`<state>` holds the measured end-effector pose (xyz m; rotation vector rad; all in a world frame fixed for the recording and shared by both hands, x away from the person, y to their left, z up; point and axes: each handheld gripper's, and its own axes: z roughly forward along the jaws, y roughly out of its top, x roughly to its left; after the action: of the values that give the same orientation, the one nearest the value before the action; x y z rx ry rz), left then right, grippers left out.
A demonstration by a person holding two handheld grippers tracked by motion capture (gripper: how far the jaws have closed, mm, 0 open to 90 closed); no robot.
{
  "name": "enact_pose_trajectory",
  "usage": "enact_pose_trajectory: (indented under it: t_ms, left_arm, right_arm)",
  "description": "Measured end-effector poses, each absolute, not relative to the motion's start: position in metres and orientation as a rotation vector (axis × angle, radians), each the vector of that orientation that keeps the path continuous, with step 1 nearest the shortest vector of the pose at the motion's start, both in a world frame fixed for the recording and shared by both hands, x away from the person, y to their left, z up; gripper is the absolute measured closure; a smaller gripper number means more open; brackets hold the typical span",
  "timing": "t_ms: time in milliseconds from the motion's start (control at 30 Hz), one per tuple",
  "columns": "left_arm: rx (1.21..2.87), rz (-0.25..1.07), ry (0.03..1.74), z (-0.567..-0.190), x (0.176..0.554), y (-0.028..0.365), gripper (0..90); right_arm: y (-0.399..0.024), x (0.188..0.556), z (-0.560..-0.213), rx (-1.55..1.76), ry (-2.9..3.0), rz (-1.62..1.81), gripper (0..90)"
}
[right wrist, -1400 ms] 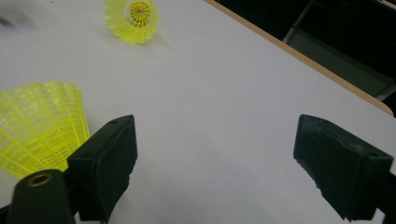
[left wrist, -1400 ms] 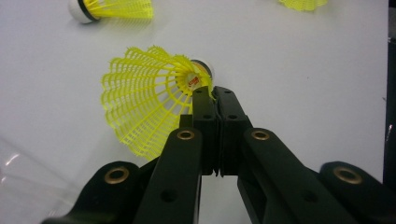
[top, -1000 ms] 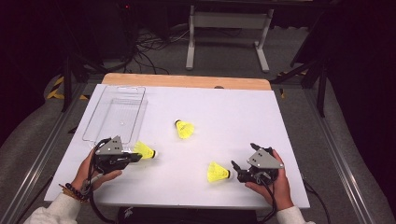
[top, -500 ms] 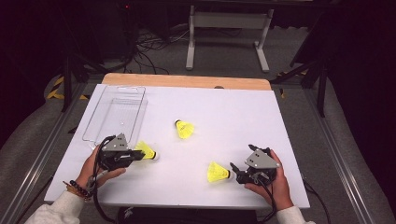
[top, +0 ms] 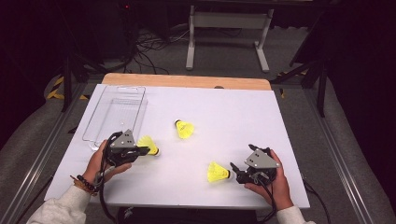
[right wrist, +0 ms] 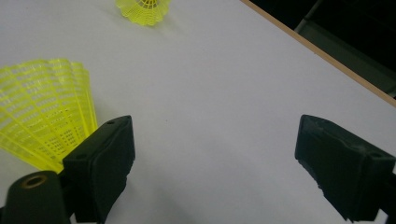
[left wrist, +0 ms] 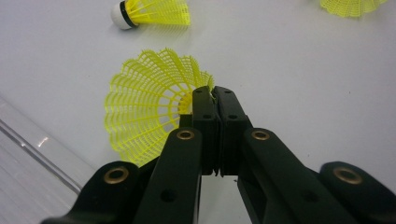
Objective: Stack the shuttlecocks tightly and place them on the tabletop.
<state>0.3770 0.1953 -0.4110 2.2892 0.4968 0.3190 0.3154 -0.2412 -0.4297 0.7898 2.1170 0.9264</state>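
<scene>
— near the table's left front, what has the left gripper (top: 140,150) got?
— its jaws are pressed together on the skirt edge of a yellow shuttlecock (left wrist: 149,100), which lies on the white table (top: 224,116) just beside the clear tray (top: 114,112).
— and the right gripper (top: 237,171)?
— jaws spread wide, nothing between them. a second shuttlecock (top: 217,172) lies just beside its left jaw, cork end toward the gripper.
— any others?
— a third shuttlecock (top: 184,129) lies mid-table, apart from both.
</scene>
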Motion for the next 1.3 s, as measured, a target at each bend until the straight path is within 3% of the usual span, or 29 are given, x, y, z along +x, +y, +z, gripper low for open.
enact_pose_trajectory:
  t_ms: [400, 1067, 1300]
  left_arm:
    - [2.383, 0.298, 0.475, -0.400, 0.369, 0.211, 89.3]
    - [2.432, 0.310, 0.378, -0.399, 0.383, 0.163, 81.8]
    - [2.447, 0.295, 0.317, -0.401, 0.385, 0.142, 83.8]
  right_arm:
    - [-0.240, 0.315, -0.430, 0.780, 2.126, 0.924, 13.1]
    - [-0.239, 0.318, -0.435, 0.776, 2.161, 0.909, 13.1]
    - [-0.239, 0.318, -0.435, 0.776, 2.168, 0.906, 13.1]
